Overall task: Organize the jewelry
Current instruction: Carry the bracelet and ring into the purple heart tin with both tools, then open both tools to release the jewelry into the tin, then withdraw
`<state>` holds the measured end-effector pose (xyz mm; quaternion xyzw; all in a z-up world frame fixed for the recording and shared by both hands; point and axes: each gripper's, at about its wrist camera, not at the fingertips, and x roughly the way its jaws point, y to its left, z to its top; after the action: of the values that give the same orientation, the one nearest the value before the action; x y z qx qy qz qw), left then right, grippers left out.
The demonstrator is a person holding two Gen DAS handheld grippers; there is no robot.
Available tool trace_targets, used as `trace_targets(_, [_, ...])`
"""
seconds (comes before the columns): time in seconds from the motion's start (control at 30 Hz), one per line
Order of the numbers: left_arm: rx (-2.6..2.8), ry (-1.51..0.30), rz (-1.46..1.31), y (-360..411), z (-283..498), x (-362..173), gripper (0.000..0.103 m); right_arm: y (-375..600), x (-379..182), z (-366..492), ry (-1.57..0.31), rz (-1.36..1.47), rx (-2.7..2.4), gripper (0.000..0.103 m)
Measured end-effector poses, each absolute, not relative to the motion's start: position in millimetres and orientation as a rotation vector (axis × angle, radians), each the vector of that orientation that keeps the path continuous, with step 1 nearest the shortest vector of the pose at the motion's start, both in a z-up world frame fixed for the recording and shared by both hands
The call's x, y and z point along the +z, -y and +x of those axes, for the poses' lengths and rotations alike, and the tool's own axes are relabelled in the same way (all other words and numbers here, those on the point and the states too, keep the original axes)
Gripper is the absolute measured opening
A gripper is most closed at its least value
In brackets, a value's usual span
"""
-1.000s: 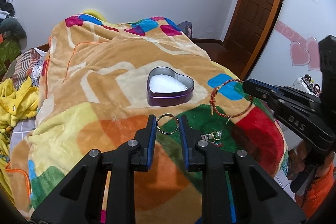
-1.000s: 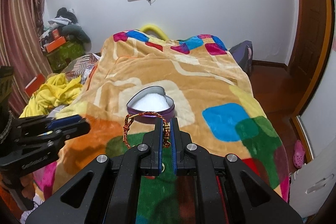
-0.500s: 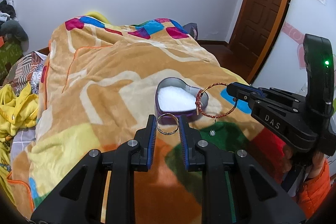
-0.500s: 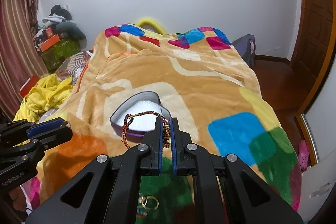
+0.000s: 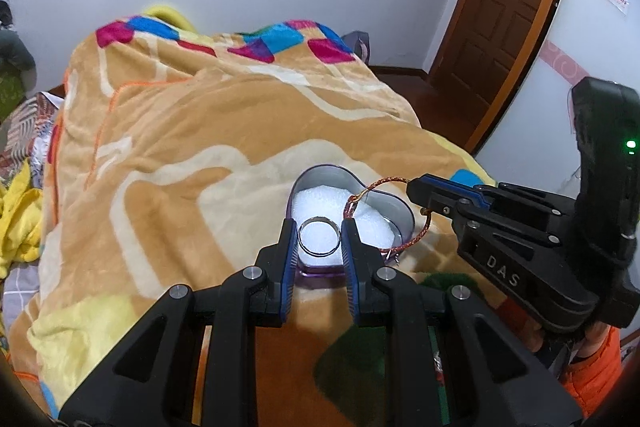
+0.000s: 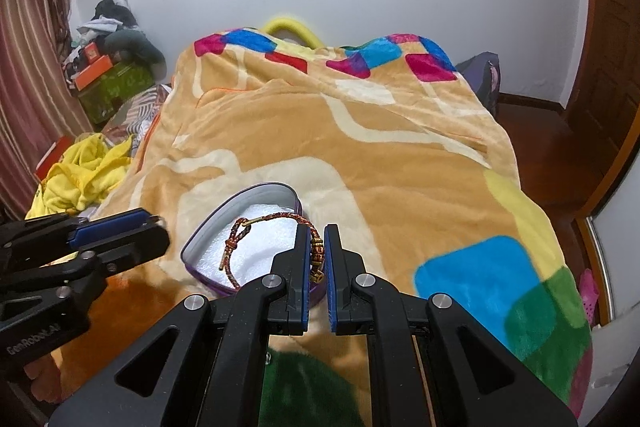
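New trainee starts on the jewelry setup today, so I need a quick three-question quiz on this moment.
1. True or false: the left claw holds a silver ring.
2. What does the right claw grip? A) a necklace B) a red braided bracelet C) an earring
3. Fill in: both pieces hang over the ____-shaped purple tin with white padding, on the blanket.

Key: 1 true; 2 B; 3 heart.
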<state>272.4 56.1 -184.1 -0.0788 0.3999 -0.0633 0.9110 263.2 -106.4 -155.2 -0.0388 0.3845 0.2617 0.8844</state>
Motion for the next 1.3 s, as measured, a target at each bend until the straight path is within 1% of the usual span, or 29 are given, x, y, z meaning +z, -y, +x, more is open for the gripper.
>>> trace_targets(0.43, [-0.161,-0.88,-0.135,-49,292,-200,0.021,94,-165,271,-0.858,-0.129,0.58,0.006])
trace_targets(0.67, [-0.168,-0.884,-0.142,-51,291,-200,0.021,97,-163,273,-0.88,-0.125,0.587,0.007])
trace_targets(0.77, [-0.167,-0.873,-0.142,-52,288,-196,0.021,97,-160,272,-0.878,-0.131,0.585,0.01])
trace_targets(0.83, [-0.159,-0.862,-0.137,-53,285,-192,0.021,98,-157,270,-0.869,-0.134,0.583,0.019])
trace_targets(0.93, [-0.148,-0.842,-0.131,-55,278,-184,0.021,100,-150,264,-0.842,-0.129,0.58,0.029])
trace_targets(1.07, [-0.136,-0.819,-0.121,-56,266,-170,0.024,104,-138,255,-0.813,-0.124,0.575,0.03])
trace_targets(1.17, [-0.126,-0.801,-0.114,-57,255,-161,0.032,108,-130,246,-0.799,-0.121,0.572,0.03])
trace_targets(1.3, [-0.115,-0.784,-0.104,-55,240,-150,0.033,113,-119,229,-0.776,-0.127,0.578,0.03])
